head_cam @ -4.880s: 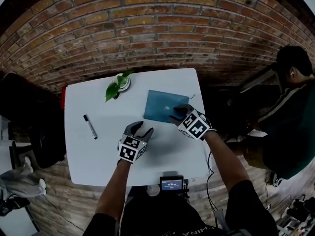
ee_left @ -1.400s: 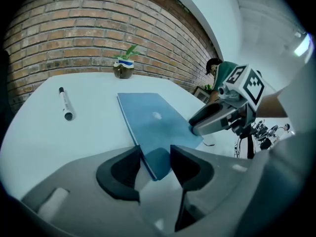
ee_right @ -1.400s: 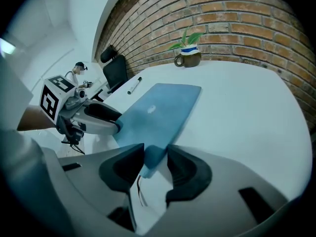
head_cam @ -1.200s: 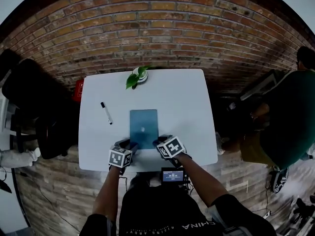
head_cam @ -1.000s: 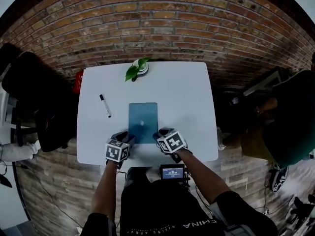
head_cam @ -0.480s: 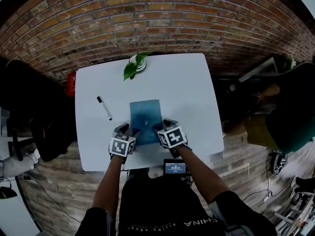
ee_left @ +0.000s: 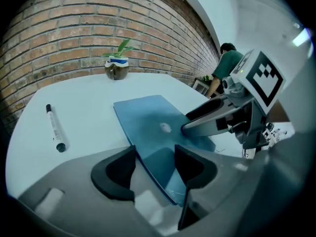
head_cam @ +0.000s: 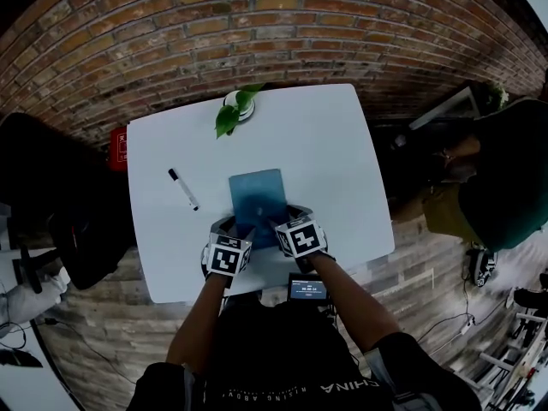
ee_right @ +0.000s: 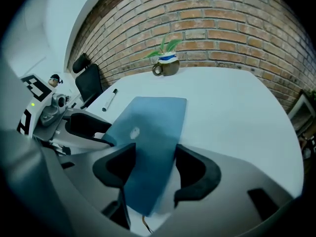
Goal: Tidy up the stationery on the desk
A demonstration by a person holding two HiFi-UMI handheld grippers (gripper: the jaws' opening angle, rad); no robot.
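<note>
Blue notebook (head_cam: 257, 197) lies flat, its near corners between the just-opened, unclamped jaws of my left gripper (head_cam: 233, 228) and right gripper (head_cam: 287, 222).

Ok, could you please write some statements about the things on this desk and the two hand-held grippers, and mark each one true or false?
1. The marker lies to the left of the blue notebook in the head view, apart from it. True.
2. The potted plant stands on the blue notebook. False: it stands at the far edge of the white desk, apart from the notebook.
3. Both hand-held grippers are shut with nothing between their jaws. False: the left hand-held gripper and the right hand-held gripper have just been opening, and the notebook's near end lies between their parted jaws.
4. A person in a green top is to the right of the desk. True.
</note>
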